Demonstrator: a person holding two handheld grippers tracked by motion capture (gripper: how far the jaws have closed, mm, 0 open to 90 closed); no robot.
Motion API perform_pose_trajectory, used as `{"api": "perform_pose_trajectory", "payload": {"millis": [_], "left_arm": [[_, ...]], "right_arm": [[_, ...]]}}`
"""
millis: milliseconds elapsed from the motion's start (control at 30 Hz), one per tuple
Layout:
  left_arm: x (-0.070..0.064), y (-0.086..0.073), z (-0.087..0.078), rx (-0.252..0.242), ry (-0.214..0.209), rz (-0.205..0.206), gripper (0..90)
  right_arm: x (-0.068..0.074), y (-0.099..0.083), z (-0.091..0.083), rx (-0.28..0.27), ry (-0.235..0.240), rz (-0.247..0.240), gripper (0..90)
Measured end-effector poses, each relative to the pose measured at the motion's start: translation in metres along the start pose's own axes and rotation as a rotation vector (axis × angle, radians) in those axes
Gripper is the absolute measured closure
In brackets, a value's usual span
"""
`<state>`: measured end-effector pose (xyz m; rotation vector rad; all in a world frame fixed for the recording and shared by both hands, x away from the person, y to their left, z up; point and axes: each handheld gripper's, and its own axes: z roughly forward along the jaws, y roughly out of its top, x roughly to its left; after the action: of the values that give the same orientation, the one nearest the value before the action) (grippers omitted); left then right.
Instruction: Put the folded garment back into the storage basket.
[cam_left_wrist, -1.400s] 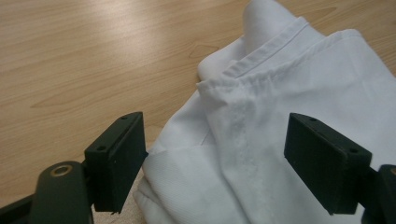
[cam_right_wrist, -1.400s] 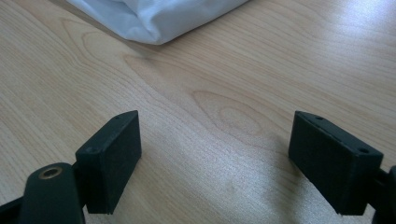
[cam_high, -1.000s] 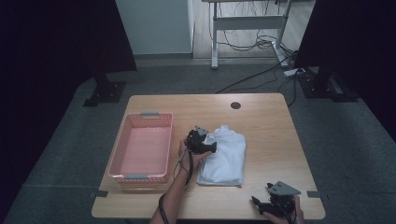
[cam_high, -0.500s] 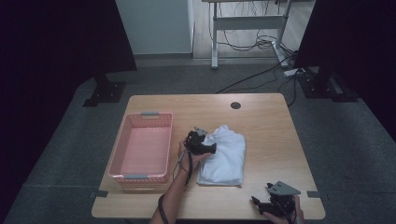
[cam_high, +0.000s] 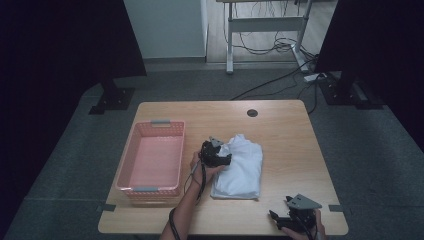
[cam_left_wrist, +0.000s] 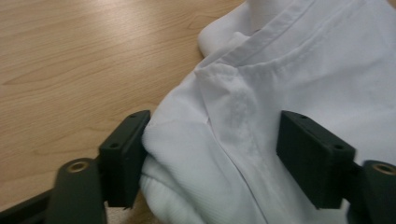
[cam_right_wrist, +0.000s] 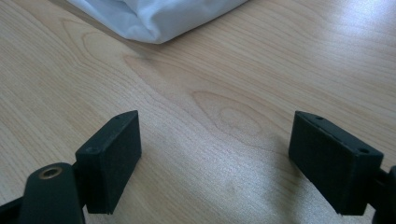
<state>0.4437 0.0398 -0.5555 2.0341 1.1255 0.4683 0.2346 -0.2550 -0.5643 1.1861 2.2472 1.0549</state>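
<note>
you are at the grasp step: your left gripper (cam_high: 216, 155) sits at the left edge of the folded white garment (cam_high: 240, 167), which lies on the tabletop (cam_high: 285, 130) near the centre of the high view, just to the right of the pink basket (cam_high: 152, 157). in the left gripper view the jaws stand wide apart with a bunched fold of the garment (cam_left_wrist: 243, 140) between them; the left jaw touches the cloth edge, while the right jaw appears to stand just clear of it, so nothing is clamped yet. your right gripper (cam_high: 295, 220) rests low at the bottom right of the high view, well apart from the garment, and in the right gripper view its jaws are wide open over bare wood, with a corner of the garment (cam_right_wrist: 154, 18) at the top of the frame. the next move, as judged from this layout, calls for closing the left jaws firmly on the fold, taking several layers so the stack does not unfold on lifting. the basket appears empty and is the likely destination; keep the lift low and level toward the left of the frame.
</note>
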Motion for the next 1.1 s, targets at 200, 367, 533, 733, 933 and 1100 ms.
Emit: {"api": "perform_pose_trajectory", "payload": {"millis": [200,367,533,733,933,1100], "left_arm": [[-0.004,-0.001,-0.001,-0.018,-0.008,-0.005,41.2],[-0.002,-0.002,-0.003,-0.025,-0.041,-0.017,52.1],[0.000,-0.003,-0.004,-0.024,-0.068,-0.037,63.7],[-0.001,-0.002,-0.007,-0.020,-0.068,-0.050,70.2],[-0.008,-0.001,-0.014,-0.036,-0.054,-0.033,73.1],[-0.011,0.000,-0.027,-0.071,-0.063,-0.031,74.2]], "right_arm": [[0.000,0.000,0.000,0.001,0.000,0.000,16.8],[0.000,0.000,0.000,0.001,0.000,-0.001,16.9],[0.000,0.000,0.000,0.001,0.000,-0.001,16.8],[0.000,0.000,0.000,-0.001,0.001,-0.003,16.9],[0.000,0.000,0.000,0.001,0.000,0.002,16.8],[0.000,0.000,0.000,-0.001,0.001,-0.001,16.9]]}}
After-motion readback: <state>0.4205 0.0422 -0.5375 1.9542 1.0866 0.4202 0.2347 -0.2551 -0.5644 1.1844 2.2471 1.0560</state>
